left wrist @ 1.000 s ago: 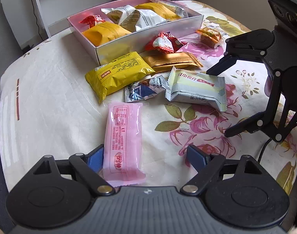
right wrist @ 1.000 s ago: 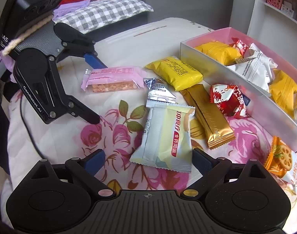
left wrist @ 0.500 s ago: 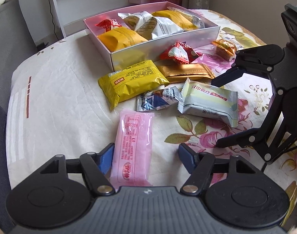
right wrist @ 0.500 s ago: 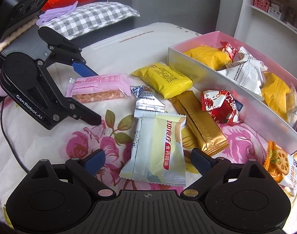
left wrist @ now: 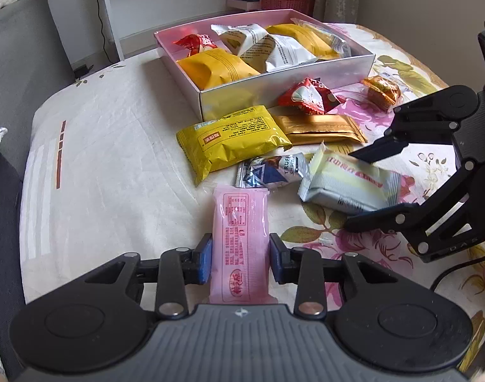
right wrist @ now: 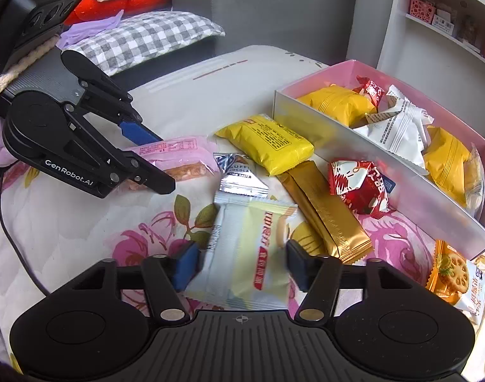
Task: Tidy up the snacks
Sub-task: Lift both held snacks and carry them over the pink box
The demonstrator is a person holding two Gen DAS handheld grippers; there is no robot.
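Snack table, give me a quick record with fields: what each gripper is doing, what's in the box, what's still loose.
left gripper: shut on pink pack
right gripper: around pale yellow pack, contact unclear
box: orange, white and red packs inside
loose on cloth: yellow pack, gold bar, red pack, silver chocolate, cracker pack

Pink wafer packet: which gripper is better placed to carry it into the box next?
Left. The left gripper has its blue pads against both sides of the pink wafer packet. The right gripper straddles the pale yellow packet instead.
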